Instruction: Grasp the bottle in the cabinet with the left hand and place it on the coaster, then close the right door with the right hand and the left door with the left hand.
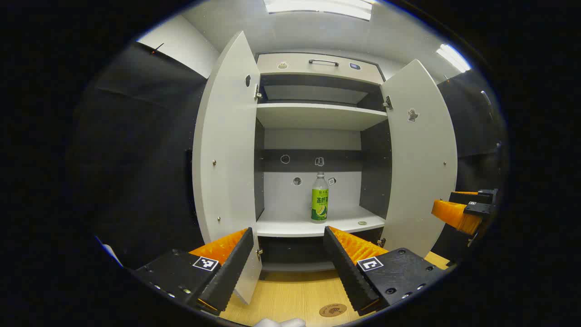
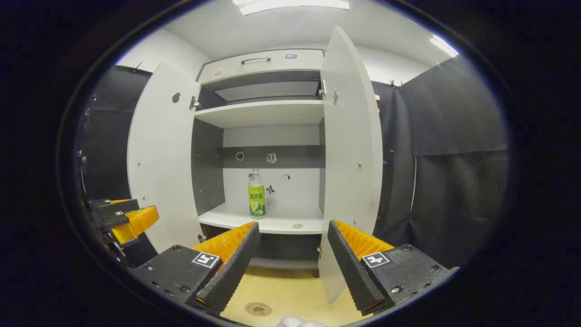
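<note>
Lining up w/ the cabinet point(image 1: 317, 116): left gripper point(image 1: 288, 254) jaws apart, empty, aimed at the bottle point(image 1: 319, 199) upright on the lower shelf, well apart. Both doors swung wide for access. Coaster point(image 1: 332, 310) waits on the table below. Right gripper point(image 2: 290, 254) apart too, near the right door point(image 2: 349, 159).

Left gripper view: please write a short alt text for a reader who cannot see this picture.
A green-labelled bottle stands upright on the lower shelf of a white cabinet with both doors open. The open left gripper points at it from above a wooden table, where a round coaster lies near the bottom edge. The right gripper shows at the right.
</note>
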Motion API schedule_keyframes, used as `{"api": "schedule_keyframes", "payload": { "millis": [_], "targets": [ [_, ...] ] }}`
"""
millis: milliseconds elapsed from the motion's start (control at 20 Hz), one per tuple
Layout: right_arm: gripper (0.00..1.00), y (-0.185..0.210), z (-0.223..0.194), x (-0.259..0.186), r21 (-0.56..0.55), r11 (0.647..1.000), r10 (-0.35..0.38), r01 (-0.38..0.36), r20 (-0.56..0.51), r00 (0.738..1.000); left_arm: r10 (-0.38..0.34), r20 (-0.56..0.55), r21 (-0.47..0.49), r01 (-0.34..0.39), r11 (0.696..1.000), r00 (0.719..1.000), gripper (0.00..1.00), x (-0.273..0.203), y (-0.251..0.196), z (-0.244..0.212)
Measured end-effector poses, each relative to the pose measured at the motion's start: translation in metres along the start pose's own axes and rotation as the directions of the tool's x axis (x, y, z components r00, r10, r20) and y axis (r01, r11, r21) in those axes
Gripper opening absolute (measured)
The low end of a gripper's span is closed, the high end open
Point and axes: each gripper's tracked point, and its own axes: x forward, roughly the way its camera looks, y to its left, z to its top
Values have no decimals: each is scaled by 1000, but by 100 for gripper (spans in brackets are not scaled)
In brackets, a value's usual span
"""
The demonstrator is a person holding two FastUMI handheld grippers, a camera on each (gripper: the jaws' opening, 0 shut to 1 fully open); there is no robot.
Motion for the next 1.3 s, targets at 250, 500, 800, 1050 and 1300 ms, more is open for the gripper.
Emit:
{"api": "schedule_keyframes", "payload": {
  "millis": [250, 500, 800, 1050, 1300],
  "targets": [
    [99, 1, 1, 6, -8, 1000, -1, 1, 2, 1000, -13, 4, 0, 13, 1000, 1000, 95, 12, -3, 1],
    [99, 4, 3, 18, -2, 1000, 0, 0, -4, 1000, -35, 8, -8, 35, 999, 999, 95, 35, -8, 1],
    [99, 2, 7, 28, -1, 1000, -15, 15, -6, 1000, -77, 61, 15, 76, 997, 995, 95, 96, -23, 16],
    [99, 0, 19, 31, -16, 999, -39, 39, 4, 999, -114, 108, 9, 114, 993, 988, 95, 176, -49, 31],
    [99, -2, 26, 28, -56, 995, -76, 76, 3, 997, -142, 110, 9, 141, 990, 984, 95, 265, -82, 25]
  ]
}}
